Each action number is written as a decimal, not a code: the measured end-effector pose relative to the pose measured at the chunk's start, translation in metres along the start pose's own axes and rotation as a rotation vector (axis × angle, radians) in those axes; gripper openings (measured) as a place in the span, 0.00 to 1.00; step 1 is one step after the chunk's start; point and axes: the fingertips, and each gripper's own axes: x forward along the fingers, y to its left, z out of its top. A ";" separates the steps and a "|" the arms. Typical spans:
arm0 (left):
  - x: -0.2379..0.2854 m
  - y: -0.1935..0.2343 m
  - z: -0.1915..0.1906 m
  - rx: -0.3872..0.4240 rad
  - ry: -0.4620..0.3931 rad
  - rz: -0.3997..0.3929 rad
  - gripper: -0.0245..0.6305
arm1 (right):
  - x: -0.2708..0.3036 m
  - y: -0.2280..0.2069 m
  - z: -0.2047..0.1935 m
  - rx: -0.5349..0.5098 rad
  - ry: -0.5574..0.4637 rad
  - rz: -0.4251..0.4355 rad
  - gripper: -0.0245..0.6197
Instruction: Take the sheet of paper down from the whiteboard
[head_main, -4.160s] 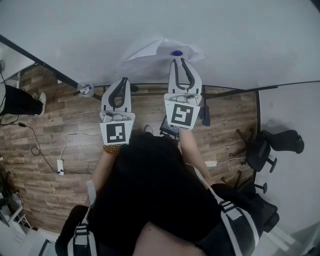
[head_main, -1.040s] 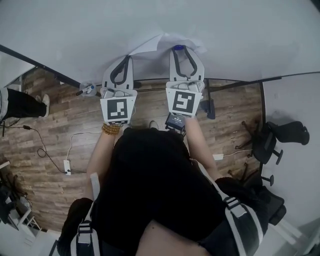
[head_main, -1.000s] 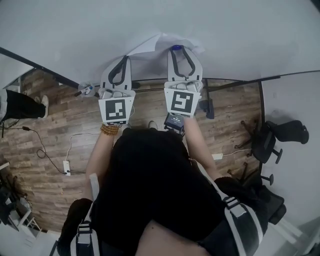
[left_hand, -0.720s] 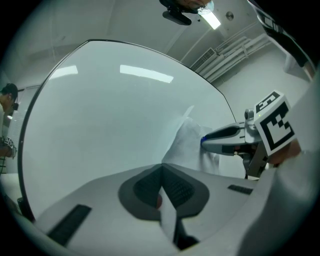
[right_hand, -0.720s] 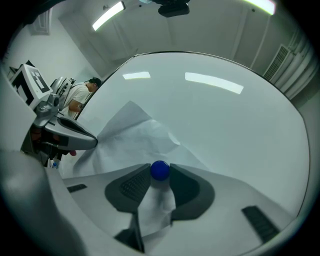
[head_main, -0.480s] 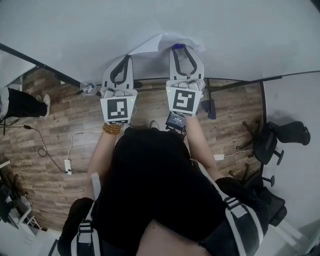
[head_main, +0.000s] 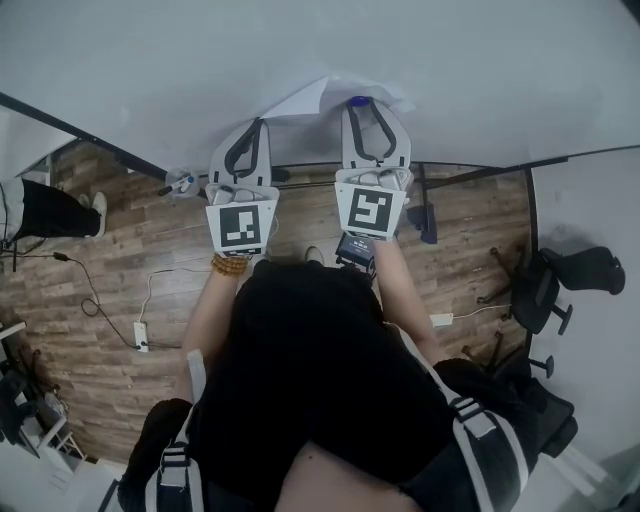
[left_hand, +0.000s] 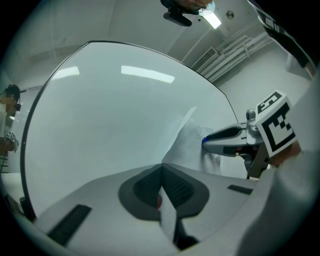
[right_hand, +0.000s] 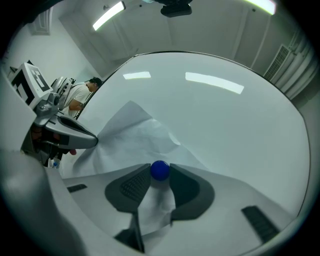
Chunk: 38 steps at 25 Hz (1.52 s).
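My left claw (left_hand: 162, 168) is closed flat on the left edge of the sheet of paper (head_main: 312, 98). Its two pads meet with only the thin white sheet between them, and the paper runs down through the middle of the claw towards me. My right claw (right_hand: 160, 173) is almost closed, with its two tips pressed against either side of a small round blue magnet (right_hand: 160, 170). The magnet sits on the sheet and pins it to the whiteboard (head_main: 470, 70). The paper is up on the board, creased and bowed out from the surface between the two claws, and its left part lifts away towards my left claw. Both claws point at the board, side by side and near each other, with the right one reaching a little further. Below my arms is a wooden floor (head_main: 120, 270), and a black office chair (head_main: 565, 275) stands off to the right. My right claw's camera shows a person (right_hand: 80, 97) beyond the board's left edge.
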 end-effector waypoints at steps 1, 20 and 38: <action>0.000 0.000 0.000 -0.002 0.002 0.001 0.05 | 0.000 0.000 0.000 0.004 0.001 0.000 0.22; -0.010 0.014 -0.006 -0.062 0.015 0.049 0.05 | 0.002 0.002 -0.006 0.036 0.021 0.008 0.22; -0.034 0.030 -0.027 -0.097 0.055 0.107 0.05 | -0.005 0.022 -0.011 0.044 0.025 0.044 0.22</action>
